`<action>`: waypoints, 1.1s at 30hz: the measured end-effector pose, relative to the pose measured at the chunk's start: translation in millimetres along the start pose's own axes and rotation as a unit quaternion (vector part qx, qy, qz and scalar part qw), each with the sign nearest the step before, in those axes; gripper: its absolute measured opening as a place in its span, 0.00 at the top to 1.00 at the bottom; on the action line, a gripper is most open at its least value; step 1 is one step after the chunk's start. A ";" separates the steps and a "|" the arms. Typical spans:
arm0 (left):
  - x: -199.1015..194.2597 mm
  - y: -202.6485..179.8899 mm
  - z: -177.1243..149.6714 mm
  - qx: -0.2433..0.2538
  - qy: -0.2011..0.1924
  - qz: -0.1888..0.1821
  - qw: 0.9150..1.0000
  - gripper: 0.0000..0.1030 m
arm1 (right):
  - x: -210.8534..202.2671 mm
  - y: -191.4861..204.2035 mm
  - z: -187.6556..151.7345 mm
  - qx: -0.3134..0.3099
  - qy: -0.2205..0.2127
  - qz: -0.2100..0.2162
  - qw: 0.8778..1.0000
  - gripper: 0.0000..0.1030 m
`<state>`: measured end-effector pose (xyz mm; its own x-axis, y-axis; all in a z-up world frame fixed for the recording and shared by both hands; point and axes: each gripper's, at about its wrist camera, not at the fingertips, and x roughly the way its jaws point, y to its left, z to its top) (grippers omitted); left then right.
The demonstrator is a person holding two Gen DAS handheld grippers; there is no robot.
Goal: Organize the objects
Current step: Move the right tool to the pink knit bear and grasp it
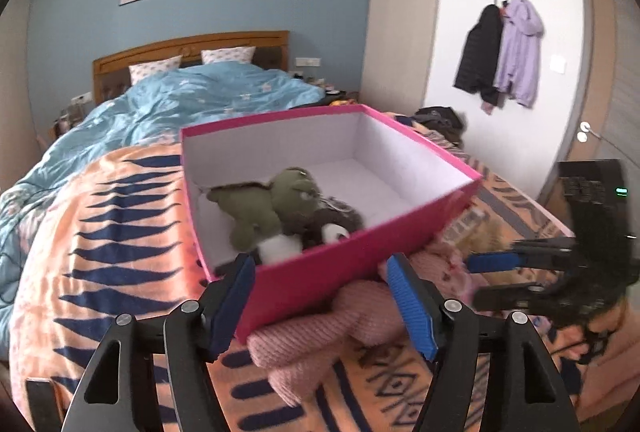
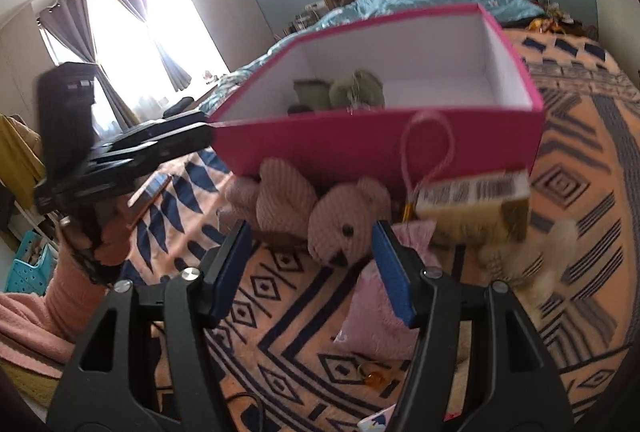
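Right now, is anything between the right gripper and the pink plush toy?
Nothing visible. The right gripper is open and the pink plush lies straight ahead on the blanket, its head between the fingertips. The pink box sits behind it, and a tan plush lies off to the right.

Daylight floods the room from the window [image 2: 120,44] behind the grey curtains [image 2: 116,4], blown out to plain white glare in the right wrist view. The rest is evenly and softly lit, with only faint shadow inside the pink box [image 1: 320,168]. Both views bow strongly at the edges, with dark corners around the circle. The other claw [image 1: 516,272] in the left view is smeared by motion blur, as is the tag [image 2: 472,192] on the tan plush toy [image 2: 512,232].
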<state>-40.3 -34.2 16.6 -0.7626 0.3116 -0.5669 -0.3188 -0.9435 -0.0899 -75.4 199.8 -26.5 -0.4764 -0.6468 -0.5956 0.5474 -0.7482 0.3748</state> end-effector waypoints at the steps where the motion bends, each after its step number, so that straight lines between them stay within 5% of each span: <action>1: -0.5 -2.2 -2.9 0.001 0.002 -0.004 1.000 0.32 | 4.1 -1.0 -1.4 0.004 0.003 0.000 1.000 0.38; 18: 34.5 0.7 -45.0 -0.025 0.079 -0.035 0.996 0.32 | 39.3 -2.3 1.2 0.004 0.018 -0.085 0.996 0.38; 33: 44.2 -6.4 -55.5 -0.025 0.103 -0.050 0.993 0.30 | 34.4 -15.8 -3.0 0.041 0.012 -0.042 0.998 0.47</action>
<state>-40.7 -20.5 -53.3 -0.5954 0.3793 -0.7082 -0.3547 -0.9151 -0.1919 -98.4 189.8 -55.1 -0.5006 -0.5786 -0.6439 0.4480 -0.8096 0.3793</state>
